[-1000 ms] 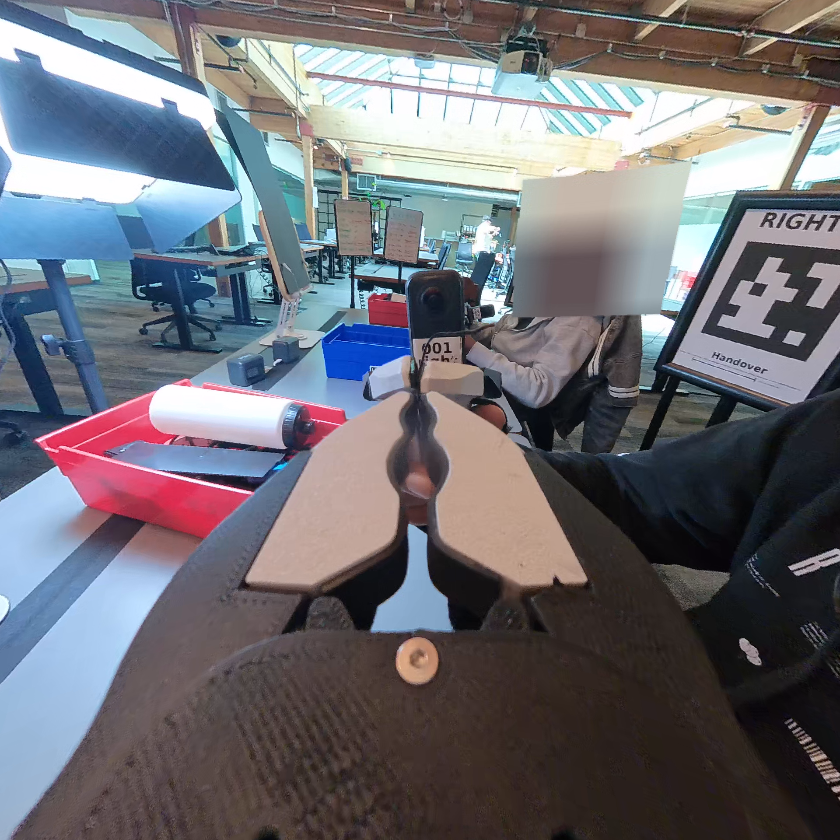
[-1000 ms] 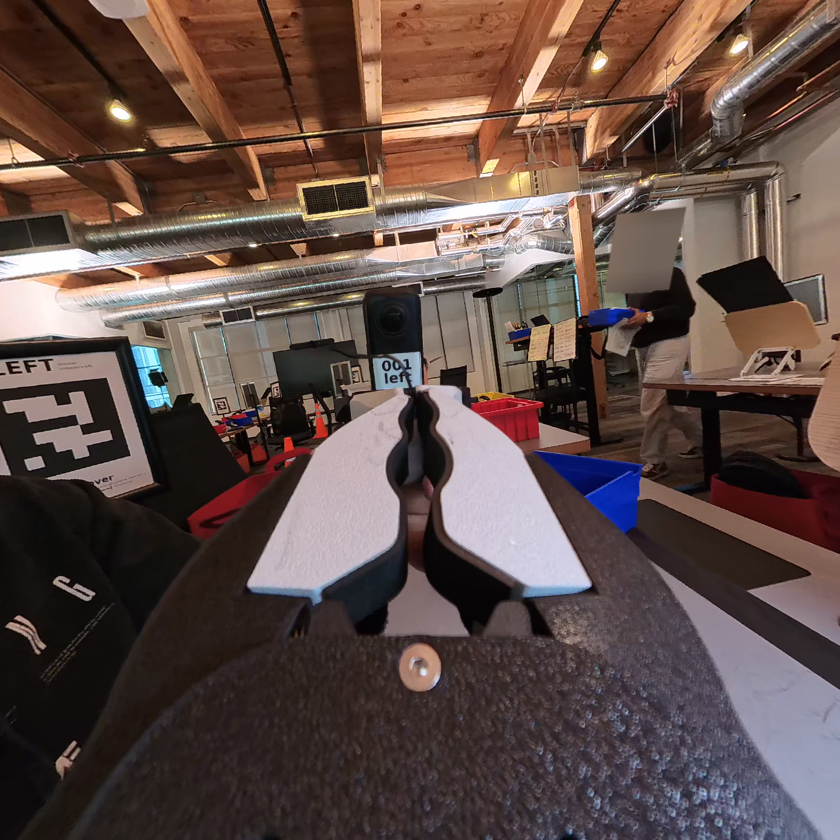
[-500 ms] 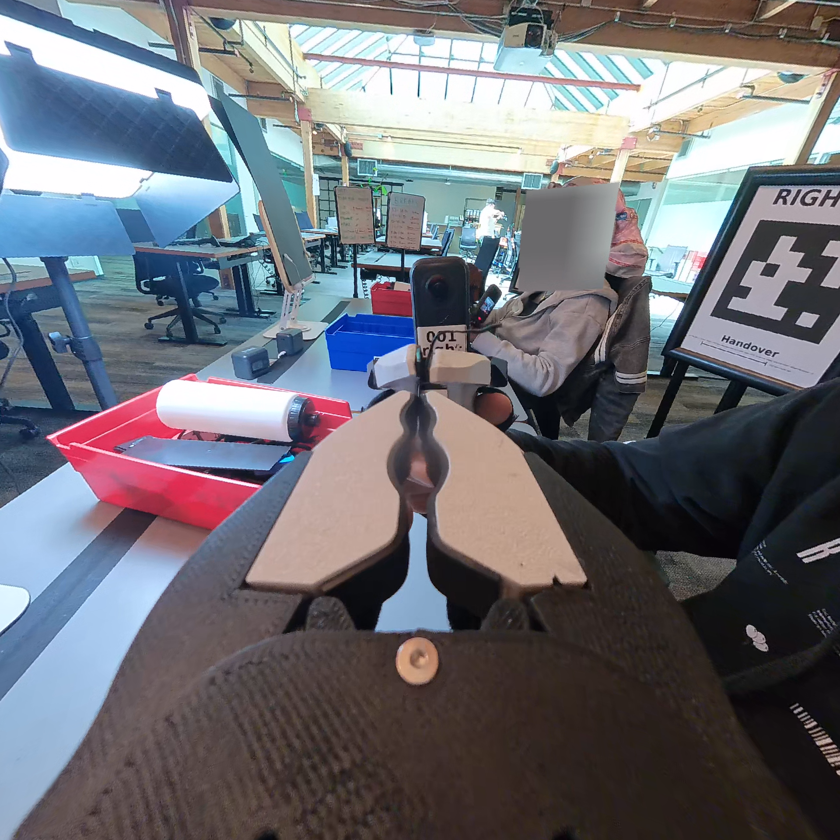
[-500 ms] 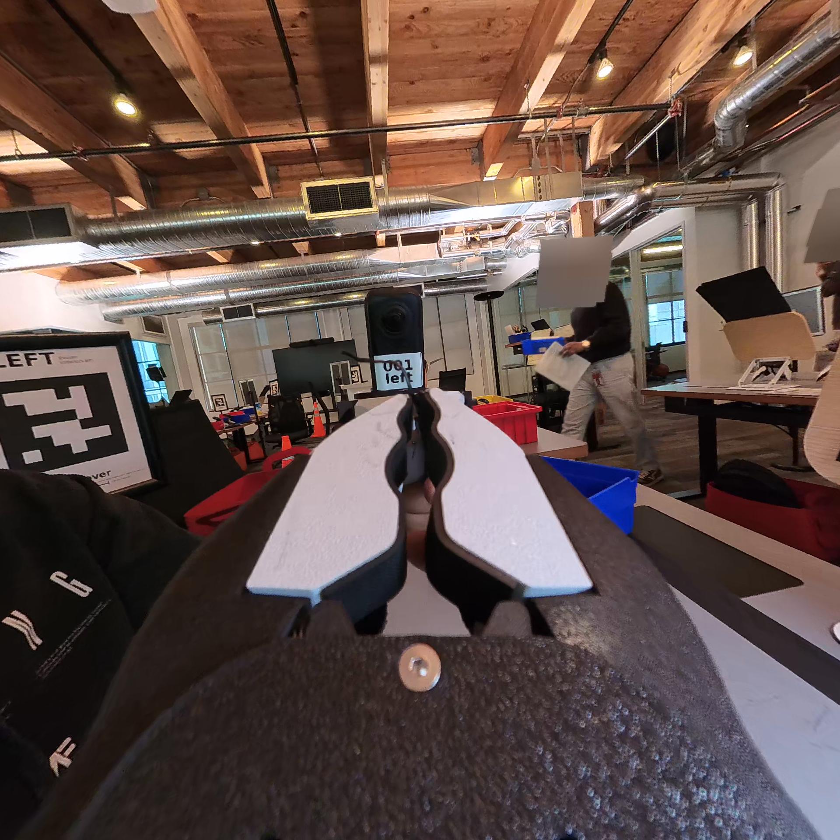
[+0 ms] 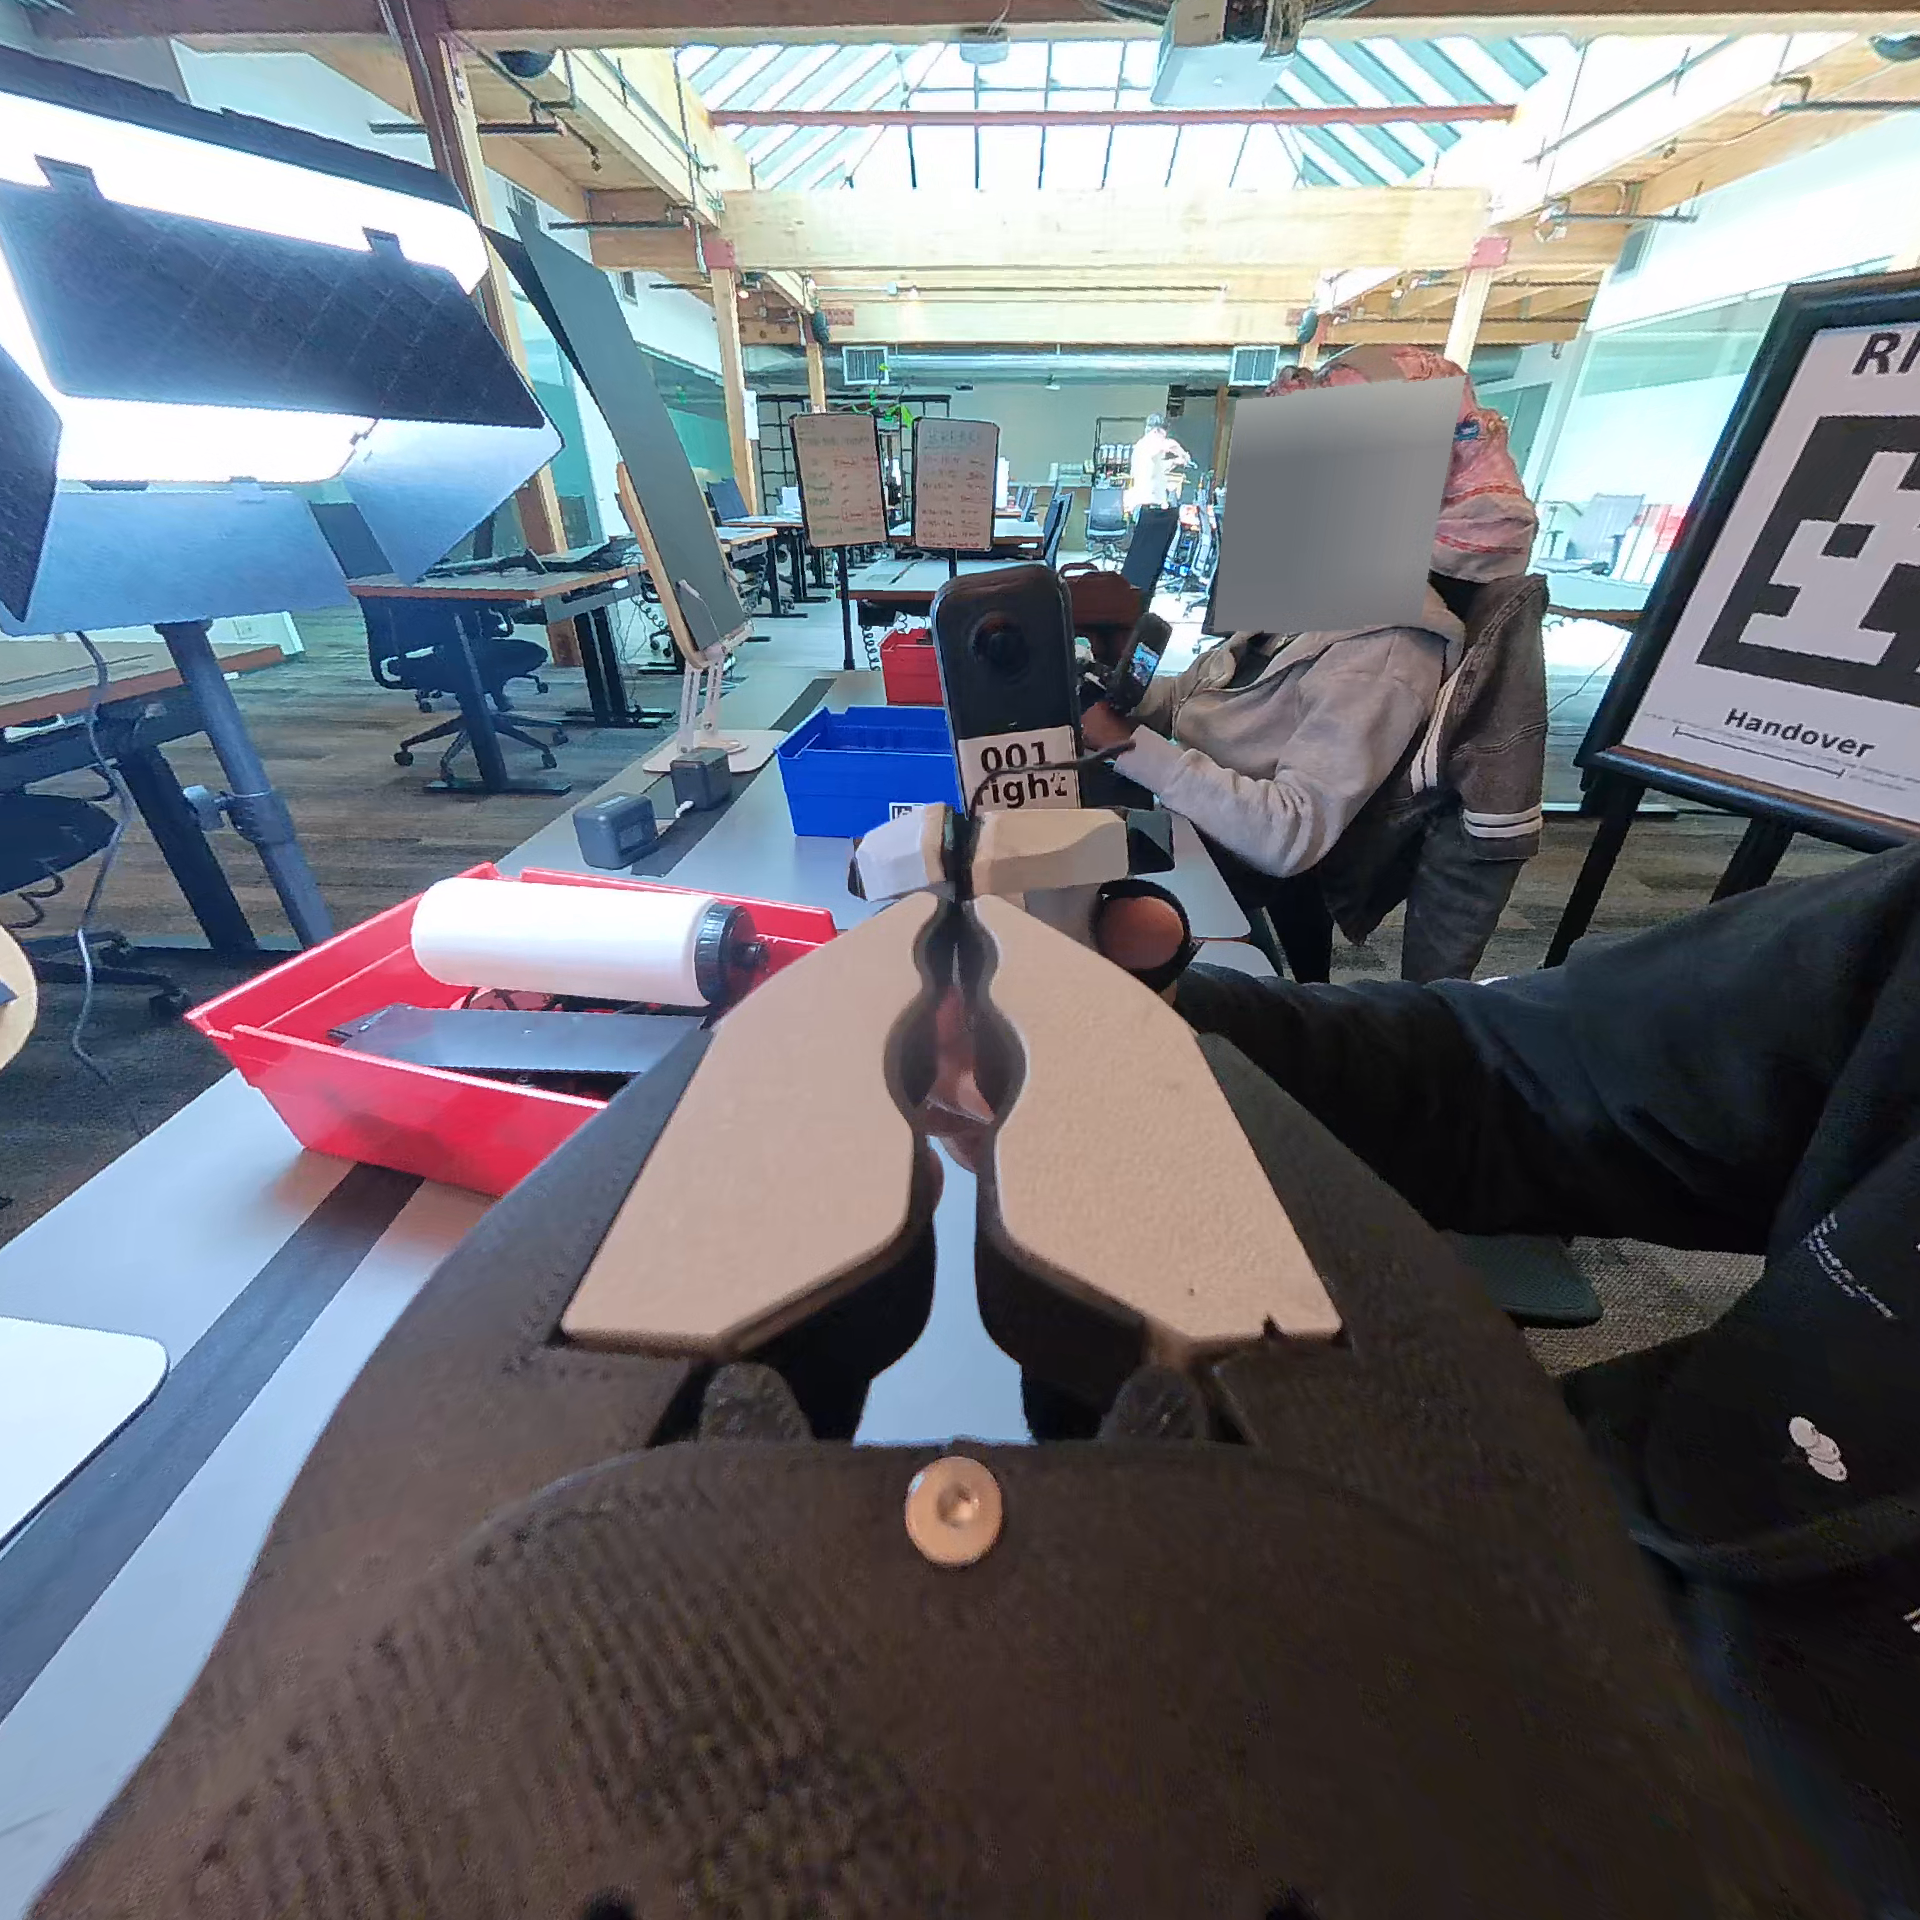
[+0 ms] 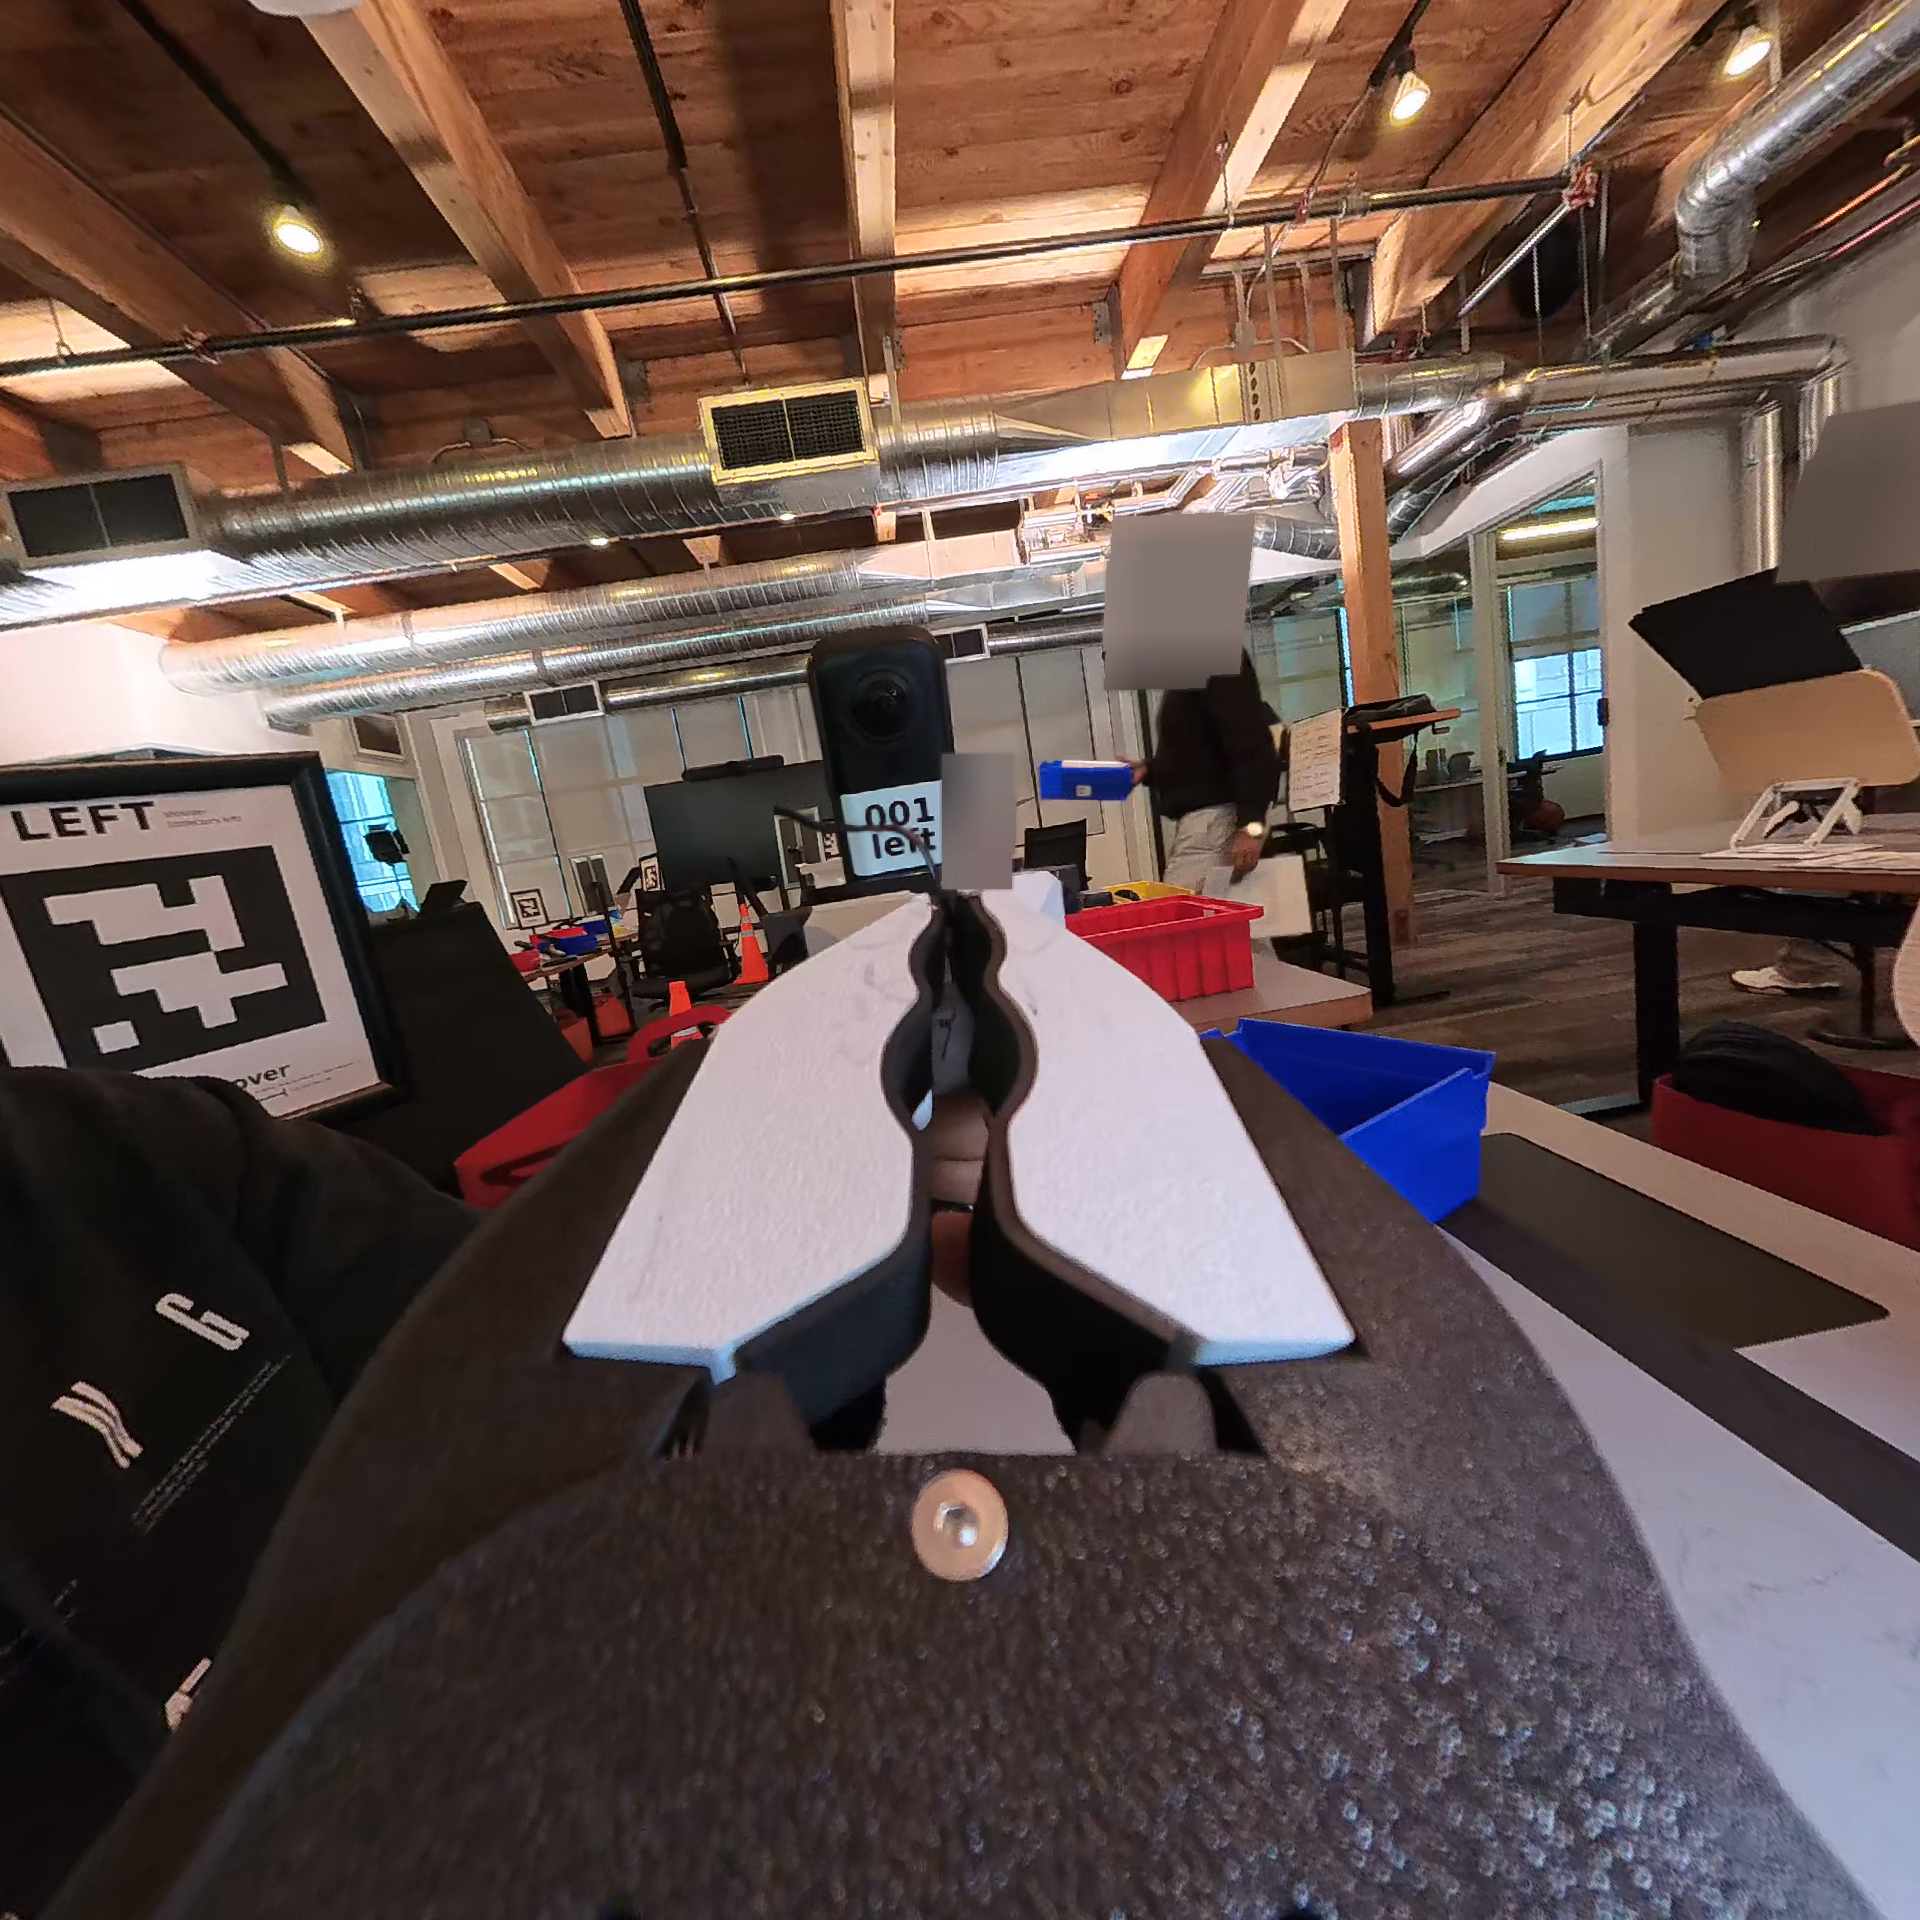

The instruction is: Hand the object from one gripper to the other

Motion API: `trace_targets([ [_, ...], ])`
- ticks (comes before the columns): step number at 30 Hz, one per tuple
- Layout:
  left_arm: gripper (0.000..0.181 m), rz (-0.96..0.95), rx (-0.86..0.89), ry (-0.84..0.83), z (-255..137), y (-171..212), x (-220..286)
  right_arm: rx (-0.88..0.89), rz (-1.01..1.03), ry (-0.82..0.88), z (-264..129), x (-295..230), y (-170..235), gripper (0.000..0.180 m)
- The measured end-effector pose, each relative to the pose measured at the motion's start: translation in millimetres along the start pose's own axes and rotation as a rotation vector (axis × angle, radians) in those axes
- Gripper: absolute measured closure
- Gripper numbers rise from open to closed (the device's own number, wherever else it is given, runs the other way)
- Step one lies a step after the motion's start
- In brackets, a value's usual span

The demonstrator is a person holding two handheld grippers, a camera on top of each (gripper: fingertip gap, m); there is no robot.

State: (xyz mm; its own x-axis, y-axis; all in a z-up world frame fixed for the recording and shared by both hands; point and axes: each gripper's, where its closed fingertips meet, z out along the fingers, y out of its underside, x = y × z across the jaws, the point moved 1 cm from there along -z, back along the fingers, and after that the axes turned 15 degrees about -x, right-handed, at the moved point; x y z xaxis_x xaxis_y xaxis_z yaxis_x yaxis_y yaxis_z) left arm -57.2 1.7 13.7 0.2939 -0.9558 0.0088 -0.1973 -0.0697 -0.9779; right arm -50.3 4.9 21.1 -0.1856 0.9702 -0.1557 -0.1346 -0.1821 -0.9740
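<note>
**Cord Pinched Between Two Grippers at Handover**

The left gripper (image 5: pixel 951 914) is seen clenched, its grey fingers (image 5: pixel 769 1122) drawn together until only a narrow wavy slit is left between them. The right gripper (image 6: pixel 951 909) is likewise clamped, its white fingers (image 6: pixel 1132 1143) pressed almost together. The two tools are held tip to tip above the table (image 5: pixel 156 1226), each pointed straight at the other. A thin black cord (image 5: pixel 958 847) is caught where the tips meet and appears to be gripped by both pairs of fingers, with its loose end curled upward in front of the camera (image 5: pixel 1003 665) mounted on the opposite gripper. How much of the cord lies inside either grip cannot be told.

A black sleeve (image 5: pixel 1558 1091) is seen reaching in from the right of the left wrist view.

To the left, a red bin (image 5: pixel 395 1112) is set on the table, with a white bottle (image 5: pixel 561 940) laid on its side across the bin's contents. Farther back, a blue bin (image 5: pixel 831 769) is placed on the same surface, and a person in a grey hoodie (image 5: pixel 1320 769) is seated beside it. A lit panel (image 5: pixel 239 343) is mounted on a stand at far left, and a framed marker sign (image 5: pixel 1818 582) is propped at far right.

In the right wrist view, a second sign (image 6: pixel 177 935) is stood at left, and a walker (image 6: pixel 1210 769) is shown carrying a small blue box (image 6: pixel 1086 779) under a timber ceiling hung with silver ducts (image 6: pixel 623 499).
</note>
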Motion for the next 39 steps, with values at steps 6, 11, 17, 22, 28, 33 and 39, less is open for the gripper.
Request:
trace_targets([
  [6,0.181,-0.021,-0.008,0.018,-0.7,1.6,-1.1,0.008,-0.018,0.011,-2.3,-0.3,-2.7,0.175],
  [11,0.181,-0.014,-0.004,0.015,-0.2,1.8,-0.6,0.007,-0.025,0.016,-2.4,-0.2,-2.7,0.178],
  [17,0.174,0.009,0.003,-0.018,0.7,0.7,-1.3,0.0,-0.013,0.009,0.3,0.0,0.3,0.179],
  [22,0.18,0.006,-0.011,-0.014,0.8,1.9,-1.9,-0.009,-0.011,0.012,0.2,0.8,1.0,0.178],
  [28,0.181,-0.008,-0.028,0.007,1.8,4.7,-1.4,-0.001,-0.032,0.022,-1.6,-0.1,-1.6,0.176],
  [33,0.181,-0.004,-0.022,0.007,2.0,4.4,-1.0,0.001,-0.029,0.021,-2.0,0.1,-1.9,0.179],
  [39,0.174,0.018,-0.006,-0.013,1.5,2.4,-0.7,-0.008,-0.02,0.014,0.2,0.2,0.8,0.179],
])
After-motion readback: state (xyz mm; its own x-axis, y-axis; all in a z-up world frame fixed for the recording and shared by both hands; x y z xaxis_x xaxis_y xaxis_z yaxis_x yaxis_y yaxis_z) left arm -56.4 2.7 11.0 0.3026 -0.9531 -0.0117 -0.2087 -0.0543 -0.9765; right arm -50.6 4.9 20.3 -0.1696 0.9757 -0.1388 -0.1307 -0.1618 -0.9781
